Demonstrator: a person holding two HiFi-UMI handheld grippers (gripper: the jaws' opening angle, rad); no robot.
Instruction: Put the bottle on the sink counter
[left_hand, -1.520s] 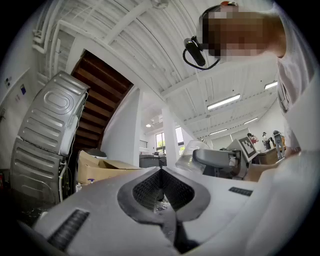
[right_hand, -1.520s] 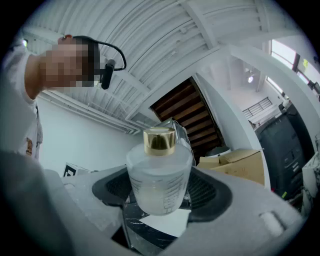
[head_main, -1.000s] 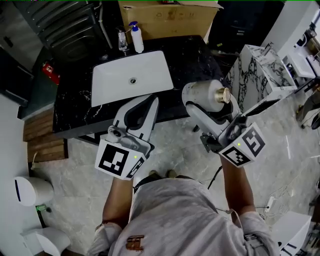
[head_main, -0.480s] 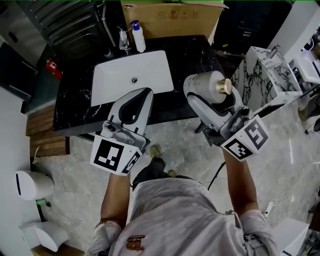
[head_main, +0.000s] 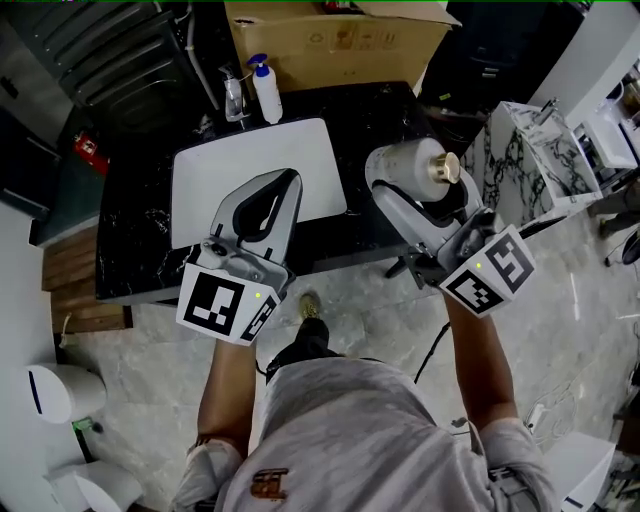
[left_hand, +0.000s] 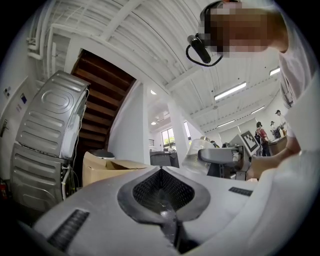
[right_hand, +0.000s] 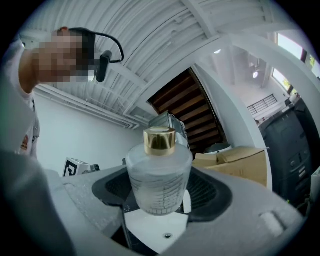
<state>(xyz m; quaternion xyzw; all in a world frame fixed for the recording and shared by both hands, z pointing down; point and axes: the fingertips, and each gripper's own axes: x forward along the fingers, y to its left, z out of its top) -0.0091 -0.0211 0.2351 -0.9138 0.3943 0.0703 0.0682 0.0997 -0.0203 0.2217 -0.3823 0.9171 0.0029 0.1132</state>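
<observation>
A frosted bottle (head_main: 408, 165) with a gold cap lies sideways between the fingers of my right gripper (head_main: 398, 190), which is shut on it above the right front edge of the black sink counter (head_main: 130, 235). In the right gripper view the bottle (right_hand: 159, 180) sits between the two dark pads, cap pointing away from the gripper. My left gripper (head_main: 288, 180) is shut with nothing in it, its tips over the front right part of the white sink basin (head_main: 200, 175). In the left gripper view the jaws meet at the tip (left_hand: 161, 170), and the bottle (left_hand: 196, 155) shows beyond them.
A pump soap bottle (head_main: 267, 90) and a faucet (head_main: 234, 98) stand at the basin's back edge. Behind them is a cardboard box (head_main: 330, 40). A marble block (head_main: 535, 150) stands to the right of the counter. A white bin (head_main: 45, 390) sits on the floor at left.
Both grippers have come closer to the counter. The left gripper's tips now hang over the basin. The right gripper still holds the bottle.
</observation>
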